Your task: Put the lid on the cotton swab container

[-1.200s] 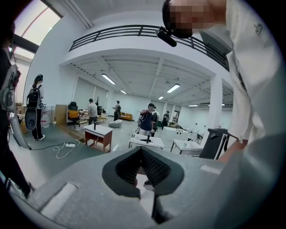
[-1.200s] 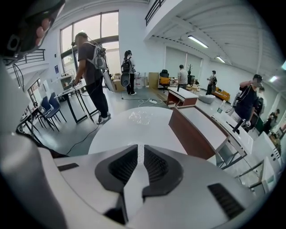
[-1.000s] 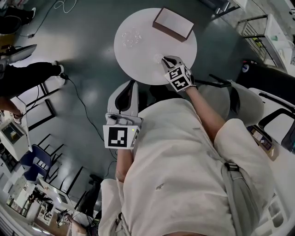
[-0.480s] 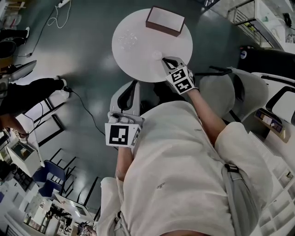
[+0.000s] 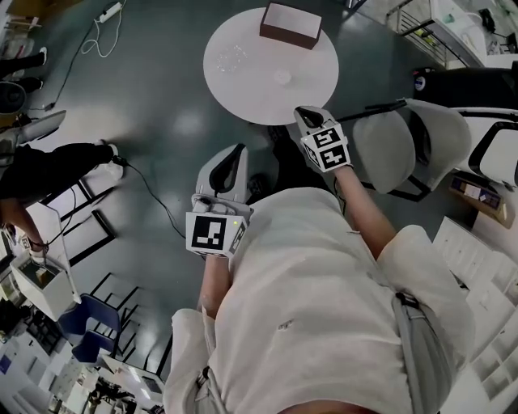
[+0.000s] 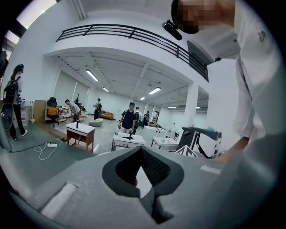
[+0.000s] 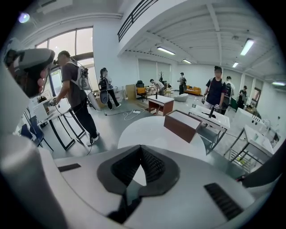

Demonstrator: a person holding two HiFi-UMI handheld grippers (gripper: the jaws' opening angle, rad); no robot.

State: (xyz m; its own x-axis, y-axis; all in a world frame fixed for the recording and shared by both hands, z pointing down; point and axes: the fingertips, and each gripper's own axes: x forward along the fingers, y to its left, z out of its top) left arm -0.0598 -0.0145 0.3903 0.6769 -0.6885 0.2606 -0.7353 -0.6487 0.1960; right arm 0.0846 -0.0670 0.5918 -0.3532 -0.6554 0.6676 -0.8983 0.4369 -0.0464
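While I look steeply down past the pale shirt (image 5: 324,307) that fills the bottom of the head view, both tongs hang in front of the body, low of the table in the frame. The left gripper (image 5: 235,150) sits centre-left over grey floor, its marker cube (image 5: 212,234) nearest me. In the left gripper view its dark pads (image 6: 154,167) meet at the tips, with nothing between them. The right gripper (image 5: 303,111) is right of centre, its tip at the table's lower rim in the frame. Its own view gives the same story: pads (image 7: 152,165) pressed together at the tips, nothing held.

Moving up the frame, the round white table (image 5: 259,93) is top centre. The task's pieces lie on it, clear of both tongs. There's a small round piece (image 5: 282,78) just right of the table's middle, and a larger clear glinting piece (image 5: 231,58) to its upper left, the two apart. I can't make out which is the cotton swab container and which the lid. A brown box (image 5: 290,24) with a pale top sits at the table's far edge.

Round about, a white chair (image 5: 405,149) stands at the right, a person in dark clothes (image 5: 48,162) is at the left edge and a cable (image 5: 150,198) trails over the floor
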